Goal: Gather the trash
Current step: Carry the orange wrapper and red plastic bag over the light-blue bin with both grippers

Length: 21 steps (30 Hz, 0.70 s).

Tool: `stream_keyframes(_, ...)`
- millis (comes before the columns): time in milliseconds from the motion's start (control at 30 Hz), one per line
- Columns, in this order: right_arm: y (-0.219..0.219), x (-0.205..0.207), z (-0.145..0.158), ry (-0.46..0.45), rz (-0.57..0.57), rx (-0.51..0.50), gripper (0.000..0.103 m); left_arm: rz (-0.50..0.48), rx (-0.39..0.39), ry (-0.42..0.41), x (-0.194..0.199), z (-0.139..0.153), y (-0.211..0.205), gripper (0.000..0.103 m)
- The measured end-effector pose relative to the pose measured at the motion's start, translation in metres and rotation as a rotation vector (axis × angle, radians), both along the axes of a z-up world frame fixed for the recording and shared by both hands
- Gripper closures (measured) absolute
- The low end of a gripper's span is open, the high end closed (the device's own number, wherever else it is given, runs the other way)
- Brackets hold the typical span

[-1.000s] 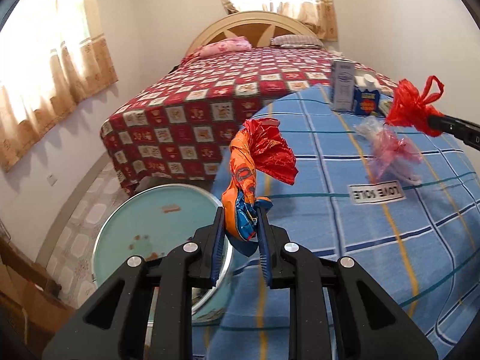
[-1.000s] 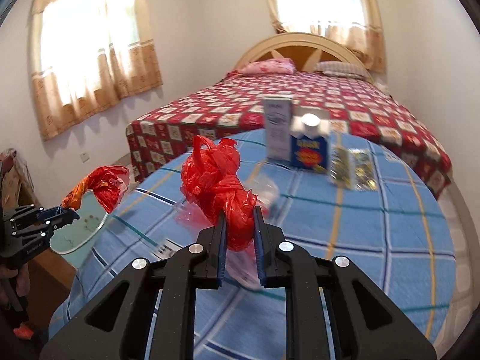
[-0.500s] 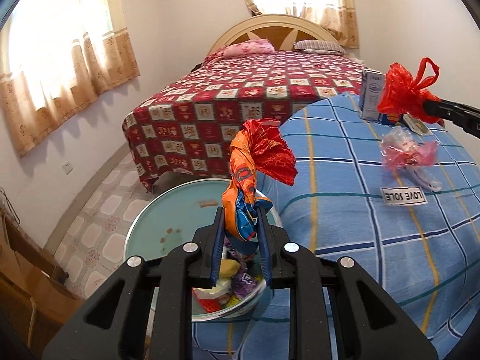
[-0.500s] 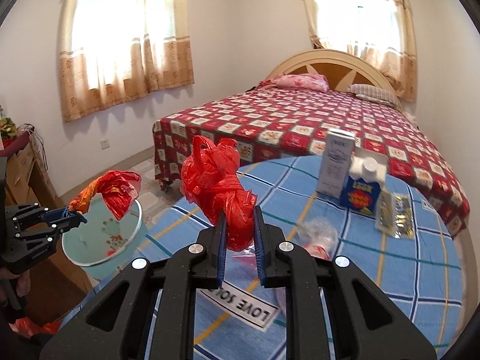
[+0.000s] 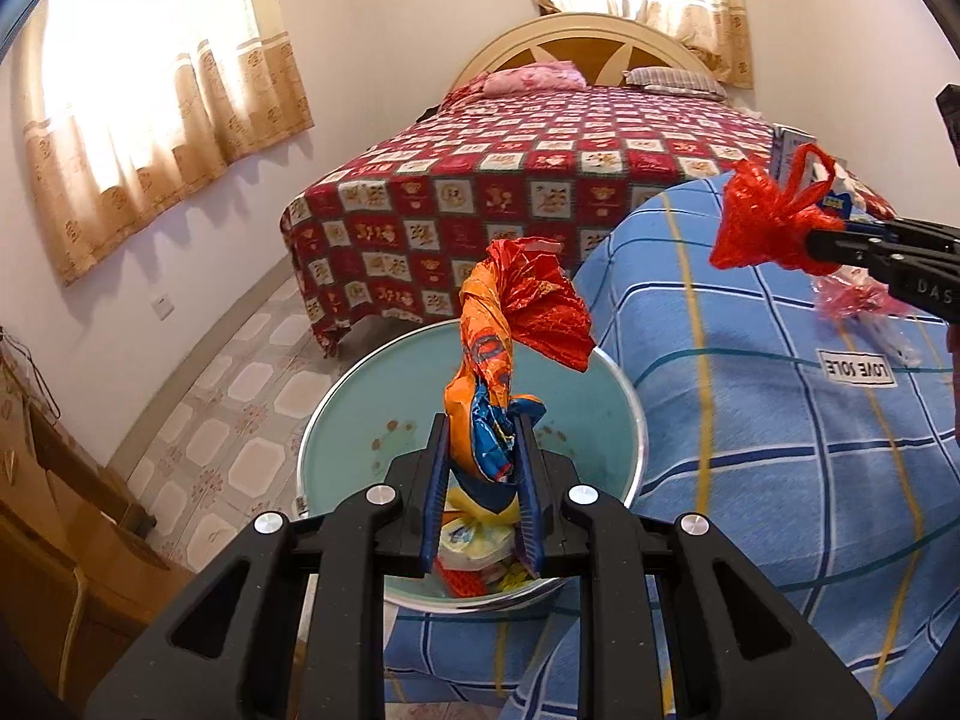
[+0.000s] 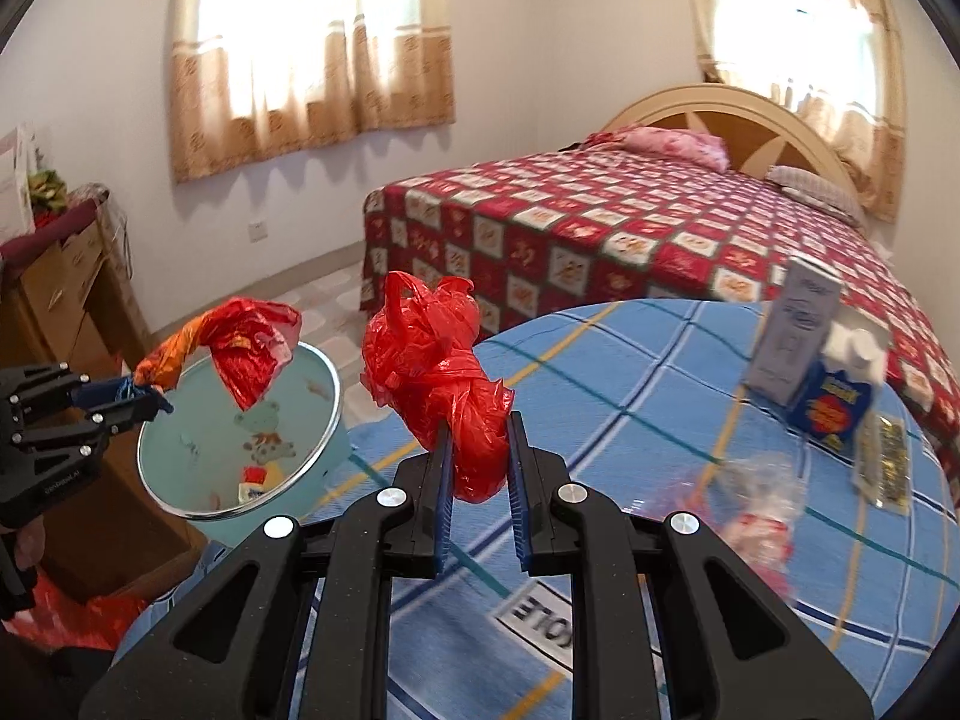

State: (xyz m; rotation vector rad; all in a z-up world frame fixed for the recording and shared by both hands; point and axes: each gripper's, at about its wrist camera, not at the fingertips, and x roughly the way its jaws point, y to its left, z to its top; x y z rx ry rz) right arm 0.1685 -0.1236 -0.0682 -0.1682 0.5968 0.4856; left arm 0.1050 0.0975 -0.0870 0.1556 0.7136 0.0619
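The left hand-held gripper (image 5: pixel 480 450), at lower centre, is clamped on an orange snack wrapper (image 5: pixel 510 336) above the teal bin (image 5: pixel 624 396) (positioned for dropping); the right hand-held gripper (image 6: pixel 477 456) pinches a red plastic bag (image 6: pixel 444 384) above the counter (image 6: pixel 660 420).

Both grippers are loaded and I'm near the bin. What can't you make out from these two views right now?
- Bin contents: left wrist view, mostly hidden behind the left gripper and its orange wrapper.
- Clear plastic scrap on the table: right wrist view, blurred.
- Blue carton print: blurred, unreadable.
- Right gripper: cut off by the frame edge in the left view.
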Motion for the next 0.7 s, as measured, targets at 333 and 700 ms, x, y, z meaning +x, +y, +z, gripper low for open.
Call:
stream_keyframes(333, 0.043, 0.010, -0.011, 0.007, 0.070, -0.045, 0.086, 0.060, 0.008, 0.021, 0.001, -0.005, 0.025, 0.082)
stream_keyframes(700, 0.075, 0.014, -0.018, 0.020, 0.131, -0.074, 0.086, 0.117, 0.012, 0.041, -0.003, -0.008, 0.050, 0.082)
